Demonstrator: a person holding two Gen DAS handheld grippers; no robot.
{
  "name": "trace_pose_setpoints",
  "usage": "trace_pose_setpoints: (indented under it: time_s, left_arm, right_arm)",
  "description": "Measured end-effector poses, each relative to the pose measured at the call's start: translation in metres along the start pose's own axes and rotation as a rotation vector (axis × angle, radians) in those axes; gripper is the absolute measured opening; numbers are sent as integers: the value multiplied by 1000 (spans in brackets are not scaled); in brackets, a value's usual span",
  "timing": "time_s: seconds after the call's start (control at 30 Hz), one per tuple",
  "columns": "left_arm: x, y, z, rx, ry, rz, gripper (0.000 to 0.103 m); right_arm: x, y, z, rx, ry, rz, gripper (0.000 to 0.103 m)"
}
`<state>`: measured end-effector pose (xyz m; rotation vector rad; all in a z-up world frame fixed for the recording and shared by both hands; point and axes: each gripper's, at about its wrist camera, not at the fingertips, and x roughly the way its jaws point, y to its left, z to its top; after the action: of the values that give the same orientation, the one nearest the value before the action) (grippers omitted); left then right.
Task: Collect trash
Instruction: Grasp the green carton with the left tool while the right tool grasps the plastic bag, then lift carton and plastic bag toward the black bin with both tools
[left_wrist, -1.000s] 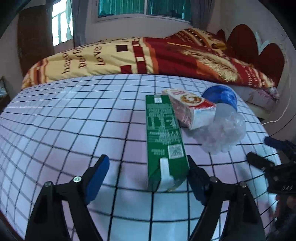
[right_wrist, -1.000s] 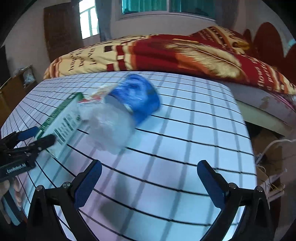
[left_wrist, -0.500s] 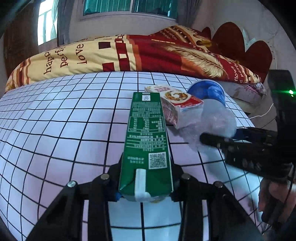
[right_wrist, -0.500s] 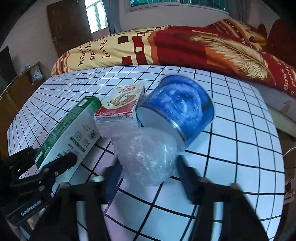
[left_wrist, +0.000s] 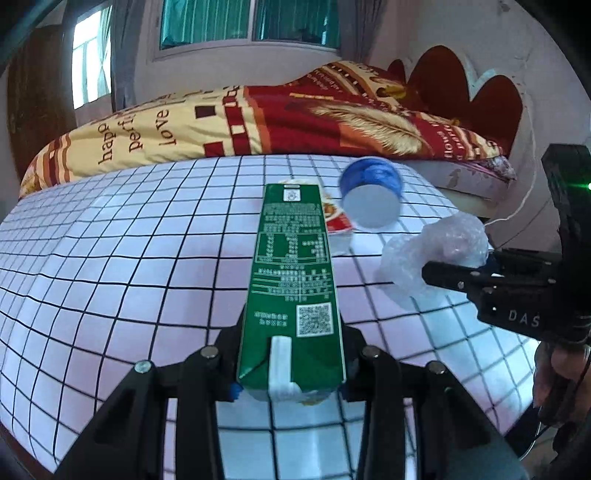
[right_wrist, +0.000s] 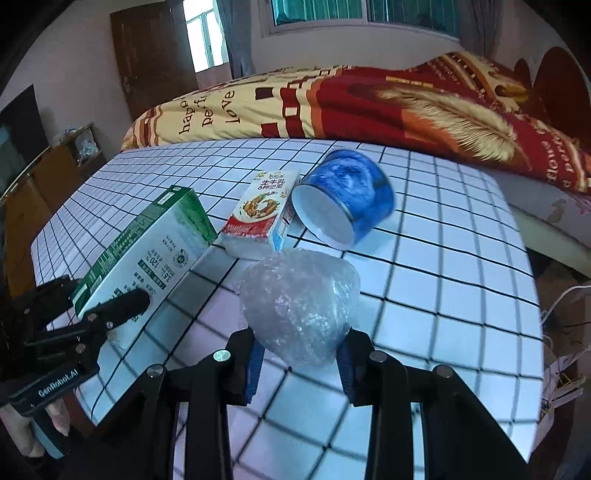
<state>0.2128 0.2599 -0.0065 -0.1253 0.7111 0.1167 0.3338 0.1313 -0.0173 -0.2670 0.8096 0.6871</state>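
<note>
The left gripper (left_wrist: 290, 373) has its fingers clamped on the near end of the green carton (left_wrist: 295, 288), raised off the checked tabletop (left_wrist: 110, 280). The right gripper (right_wrist: 299, 363) pinches the crumpled clear plastic (right_wrist: 299, 306) (also lifted). The red-and-white carton (right_wrist: 262, 214) and blue tub (right_wrist: 343, 199) lie touching behind.

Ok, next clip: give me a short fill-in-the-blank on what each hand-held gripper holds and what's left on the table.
1. The left hand-held gripper is shut on the ____ carton.
2. The right hand-held gripper is shut on a wad of clear ____.
3. The blue cup lies on its ____.
4. Beside the cup lies a red and white ____.

Missing words: green; plastic; side; carton
</note>
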Motion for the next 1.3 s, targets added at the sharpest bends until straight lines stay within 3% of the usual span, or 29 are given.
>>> trace_pose_setpoints:
  time_s: [0.7, 1.3]
  left_arm:
    - [-73, -88, -36, 112, -65, -150, 38]
    - [-79, -227, -71, 325, -22, -371, 38]
  right_arm:
    - [-179, -45, -106, 91, -181, -153, 37]
    - [-262, -134, -227, 324, -177, -344, 37]
